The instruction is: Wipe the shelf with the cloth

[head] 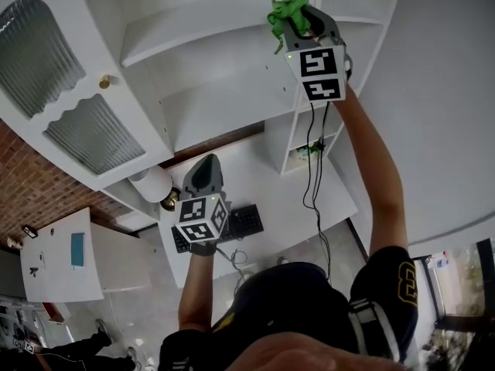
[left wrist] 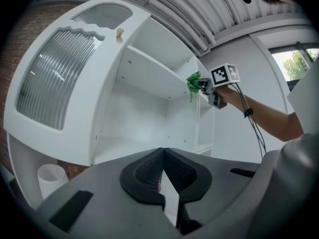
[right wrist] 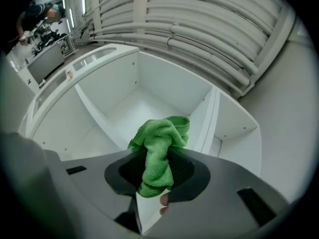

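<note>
A crumpled green cloth [head: 288, 8] is pinched in my right gripper [head: 298, 15], which is raised to the front edge of the upper white shelf [head: 193, 29], at its right end. In the right gripper view the cloth [right wrist: 160, 141] bulges out between the shut jaws of that gripper [right wrist: 159, 159], with the shelf board [right wrist: 99, 117] just ahead. My left gripper [head: 205, 170] hangs lower, in front of the cabinet's bottom compartment, jaws shut and empty [left wrist: 162, 158]. From the left gripper view the cloth [left wrist: 193, 81] shows against the shelf edge [left wrist: 149, 73].
The cabinet door [head: 62, 91] with ribbed glass panes and a brass knob [head: 104, 82] stands open at the left. A narrow side shelf unit [head: 309, 149] adjoins on the right. Cables [head: 313, 161] dangle from the right gripper. A keyboard [head: 246, 221] and a white lamp shade [head: 153, 182] sit below.
</note>
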Available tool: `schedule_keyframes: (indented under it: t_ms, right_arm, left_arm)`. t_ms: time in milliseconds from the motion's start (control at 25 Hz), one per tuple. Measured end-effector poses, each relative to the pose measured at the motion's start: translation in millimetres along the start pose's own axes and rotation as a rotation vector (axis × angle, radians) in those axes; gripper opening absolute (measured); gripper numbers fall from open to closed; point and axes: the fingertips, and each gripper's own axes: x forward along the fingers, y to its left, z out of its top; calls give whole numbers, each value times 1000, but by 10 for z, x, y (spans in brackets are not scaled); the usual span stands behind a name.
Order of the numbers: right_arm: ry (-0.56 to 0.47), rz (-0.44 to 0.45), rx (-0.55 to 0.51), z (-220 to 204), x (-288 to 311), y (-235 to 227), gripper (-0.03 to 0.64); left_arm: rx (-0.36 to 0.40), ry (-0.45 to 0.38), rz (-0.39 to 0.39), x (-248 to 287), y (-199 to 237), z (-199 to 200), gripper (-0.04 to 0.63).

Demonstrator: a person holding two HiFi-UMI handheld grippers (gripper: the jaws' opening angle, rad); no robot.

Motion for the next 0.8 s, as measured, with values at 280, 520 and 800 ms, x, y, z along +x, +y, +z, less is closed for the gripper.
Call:
schedule_keyframes:
  t_ms: [280, 520, 800]
  right_arm:
    - [105, 131, 291, -255, -661, 781, 92]
    - [199, 251, 287, -827, -1317, 1585, 92]
    - [232, 424, 428, -1410, -2199, 2071, 94]
  left_arm:
    - [76, -54, -17, 6, -111, 14, 9]
    - [79, -42, -22, 110, -373, -268, 9]
    - [176, -7, 104, -233, -835, -639, 9]
